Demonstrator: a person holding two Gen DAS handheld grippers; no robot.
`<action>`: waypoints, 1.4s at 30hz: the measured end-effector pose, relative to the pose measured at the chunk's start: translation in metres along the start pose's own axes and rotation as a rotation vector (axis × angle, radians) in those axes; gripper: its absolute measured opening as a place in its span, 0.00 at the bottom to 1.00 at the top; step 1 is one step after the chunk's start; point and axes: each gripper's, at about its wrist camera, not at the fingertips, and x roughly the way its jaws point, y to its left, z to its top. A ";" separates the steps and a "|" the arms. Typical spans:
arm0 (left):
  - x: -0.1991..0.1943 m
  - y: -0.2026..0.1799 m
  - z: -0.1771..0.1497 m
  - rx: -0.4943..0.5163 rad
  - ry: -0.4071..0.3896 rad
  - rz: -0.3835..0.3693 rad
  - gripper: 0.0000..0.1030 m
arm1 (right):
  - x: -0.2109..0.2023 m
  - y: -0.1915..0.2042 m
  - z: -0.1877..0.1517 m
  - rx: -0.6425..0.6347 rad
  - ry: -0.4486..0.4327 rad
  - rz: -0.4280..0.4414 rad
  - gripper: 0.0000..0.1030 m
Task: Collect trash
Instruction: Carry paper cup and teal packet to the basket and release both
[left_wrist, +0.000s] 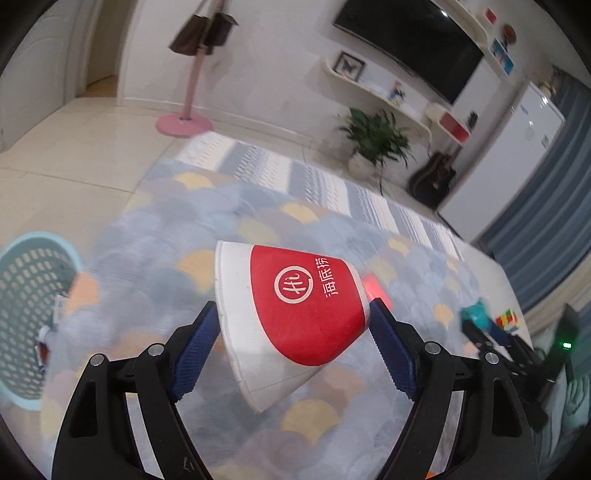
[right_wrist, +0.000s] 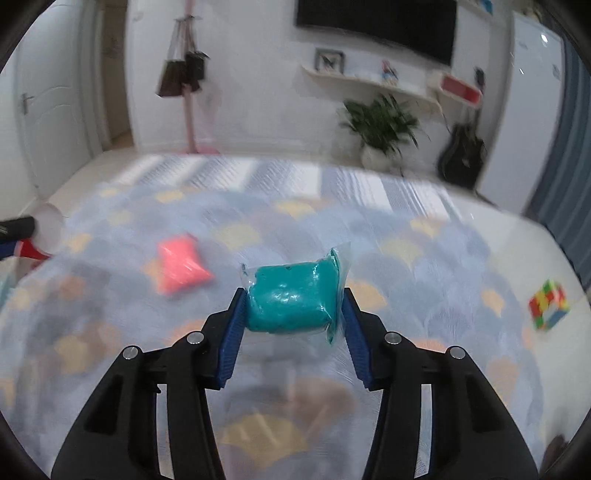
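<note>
Collection midway: left gripper (left_wrist: 293, 328) jaws clamp red-and-white paper cup (left_wrist: 295, 314); right gripper (right_wrist: 293, 314) jaws clamp teal plastic-wrapped packet (right_wrist: 291, 299). Pink packet (right_wrist: 183, 264) remains on patterned rug (right_wrist: 406, 229). Teal perforated basket (left_wrist: 26, 295) holds some scraps.

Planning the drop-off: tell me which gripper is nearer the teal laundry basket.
Left. The left gripper, clamping the paper cup, has the teal laundry basket just off its left side. The right gripper, holding the teal clay bag, is farther right.
</note>
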 end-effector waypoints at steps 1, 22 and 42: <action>-0.007 0.008 0.003 -0.013 -0.017 0.008 0.76 | -0.010 0.014 0.010 -0.026 -0.020 0.011 0.46; -0.118 0.203 0.004 -0.299 -0.190 0.287 0.76 | -0.045 0.310 0.088 -0.303 -0.077 0.348 0.46; -0.101 0.314 -0.029 -0.560 -0.074 0.360 0.79 | 0.053 0.422 0.030 -0.310 0.193 0.461 0.49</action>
